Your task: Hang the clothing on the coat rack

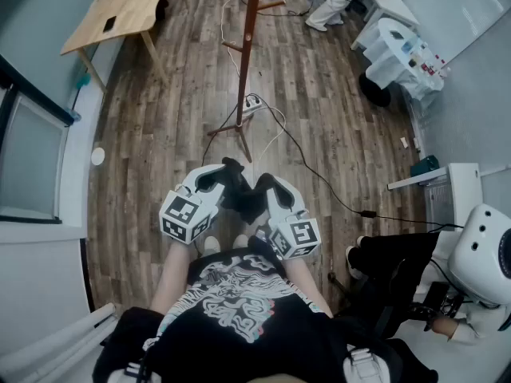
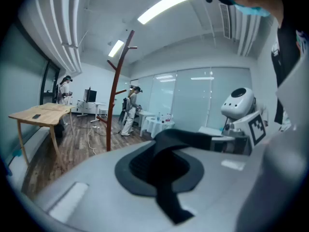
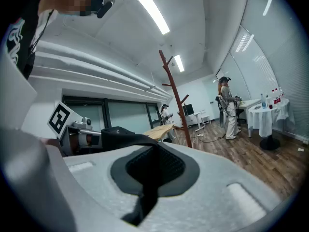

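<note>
A black piece of clothing (image 1: 242, 191) is stretched between my two grippers, close in front of the person's body. My left gripper (image 1: 209, 183) is shut on one end of it. In the left gripper view a black fabric strip (image 2: 169, 197) runs out of the left gripper (image 2: 161, 166). My right gripper (image 1: 275, 195) is shut on the other end, and dark cloth (image 3: 145, 202) trails from the right gripper (image 3: 152, 170). The brown wooden coat rack (image 1: 248, 22) stands on the floor a few steps ahead, bare; the coat rack (image 2: 116, 95) leans in the left gripper view, and the coat rack (image 3: 176, 98) also shows on the right.
A wooden table (image 1: 128, 6) stands far left. A power strip (image 1: 251, 104) and cables lie by the rack's feet. A white round table (image 1: 399, 50) is far right, a white robot (image 1: 483, 254) near right. A person (image 3: 227, 105) stands in the back.
</note>
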The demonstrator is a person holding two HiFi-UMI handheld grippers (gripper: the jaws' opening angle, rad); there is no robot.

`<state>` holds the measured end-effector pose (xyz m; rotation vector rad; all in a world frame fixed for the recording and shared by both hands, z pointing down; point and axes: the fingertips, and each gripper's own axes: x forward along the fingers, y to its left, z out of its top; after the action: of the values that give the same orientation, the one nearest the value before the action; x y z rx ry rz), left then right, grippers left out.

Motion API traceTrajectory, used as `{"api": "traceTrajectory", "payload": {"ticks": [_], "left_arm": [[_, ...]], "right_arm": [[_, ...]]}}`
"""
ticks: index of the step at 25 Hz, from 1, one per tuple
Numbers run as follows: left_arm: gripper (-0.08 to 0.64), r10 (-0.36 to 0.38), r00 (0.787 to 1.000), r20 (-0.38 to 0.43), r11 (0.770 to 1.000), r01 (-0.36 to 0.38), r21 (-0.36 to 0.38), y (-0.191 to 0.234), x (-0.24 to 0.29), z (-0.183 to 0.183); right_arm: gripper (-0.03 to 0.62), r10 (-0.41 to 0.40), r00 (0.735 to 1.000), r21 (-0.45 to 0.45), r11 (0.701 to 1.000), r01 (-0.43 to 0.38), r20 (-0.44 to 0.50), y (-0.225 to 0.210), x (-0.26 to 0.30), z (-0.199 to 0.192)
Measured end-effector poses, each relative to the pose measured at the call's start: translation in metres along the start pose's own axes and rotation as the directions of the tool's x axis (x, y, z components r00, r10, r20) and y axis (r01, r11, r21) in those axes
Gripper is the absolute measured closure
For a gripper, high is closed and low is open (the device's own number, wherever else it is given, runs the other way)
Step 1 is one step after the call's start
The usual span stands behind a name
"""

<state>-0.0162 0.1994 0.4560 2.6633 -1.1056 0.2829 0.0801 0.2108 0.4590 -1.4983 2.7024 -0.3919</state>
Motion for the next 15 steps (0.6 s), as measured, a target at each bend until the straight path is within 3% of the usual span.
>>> {"api": "traceTrajectory", "payload": {"ticks": [8,15], "left_arm": [[0.561,0.043,0.999,0.023,0.999,-0.043,0.001,-0.004,-0.010,0.002],[0.561,0.083,0.996,0.041,0.996,-0.085,0.029,-0.003,-0.009,0.006]], "right_arm": [[0.591,0.010,1.000,-0.035,0.999,-0.009,0.029,0.004,-0.005,0.010],[0.591,0.039,0.996,0.023,0.999,-0.041,0.074,0.005,-0.010,0.020]]}}
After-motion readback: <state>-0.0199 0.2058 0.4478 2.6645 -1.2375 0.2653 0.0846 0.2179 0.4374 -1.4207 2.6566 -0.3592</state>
